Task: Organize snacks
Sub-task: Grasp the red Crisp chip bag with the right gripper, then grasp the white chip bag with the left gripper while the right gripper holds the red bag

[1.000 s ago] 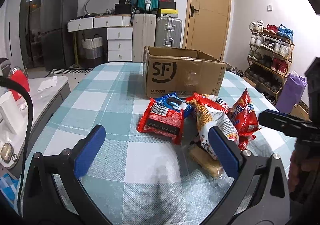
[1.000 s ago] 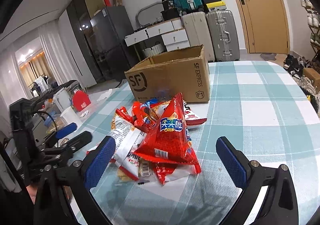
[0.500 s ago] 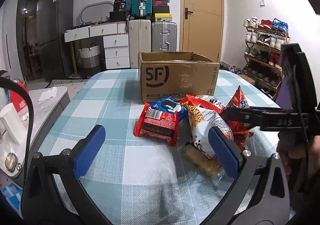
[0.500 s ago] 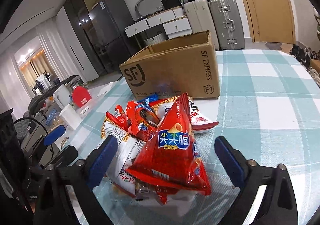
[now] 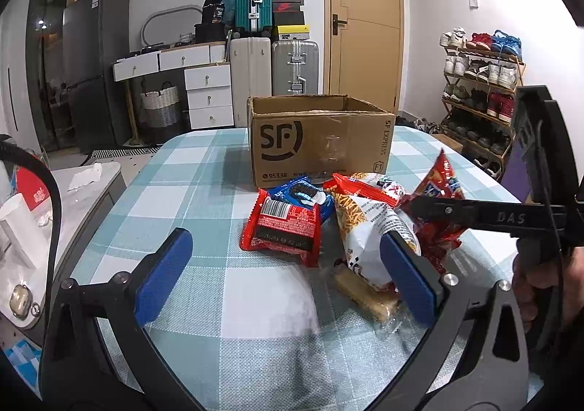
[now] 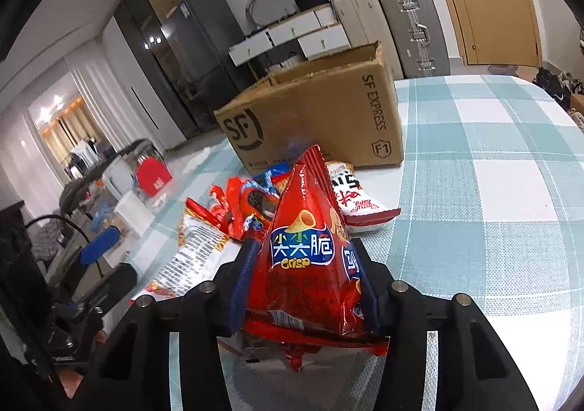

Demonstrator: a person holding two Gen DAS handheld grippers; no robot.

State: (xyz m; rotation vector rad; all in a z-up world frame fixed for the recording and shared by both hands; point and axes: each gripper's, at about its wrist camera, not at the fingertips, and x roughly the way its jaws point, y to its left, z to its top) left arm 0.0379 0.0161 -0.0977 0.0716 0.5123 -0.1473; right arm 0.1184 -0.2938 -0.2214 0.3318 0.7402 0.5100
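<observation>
A pile of snack packets lies on the checked tablecloth (image 5: 204, 192) in front of an open SF cardboard box (image 5: 321, 144). My right gripper (image 6: 304, 279) is shut on a red triangular crisp bag (image 6: 310, 257) at the pile's right side; the bag also shows in the left wrist view (image 5: 440, 188). My left gripper (image 5: 288, 279) is open and empty, just short of the pile. Near it lie a red packet with a barcode (image 5: 284, 225), a blue Oreo pack (image 5: 304, 194), a white noodle-snack bag (image 5: 368, 228) and a wafer bar (image 5: 365, 294).
The box (image 6: 317, 119) stands at the table's far middle. A white side counter (image 5: 43, 228) with a cup and red item sits left. Suitcases, drawers and a door stand behind; a shoe rack (image 5: 481, 93) is at the right.
My right gripper moved forward onto the pile and closed on the red triangular crisp bag. My left gripper drew slightly nearer the pile and stays open.
</observation>
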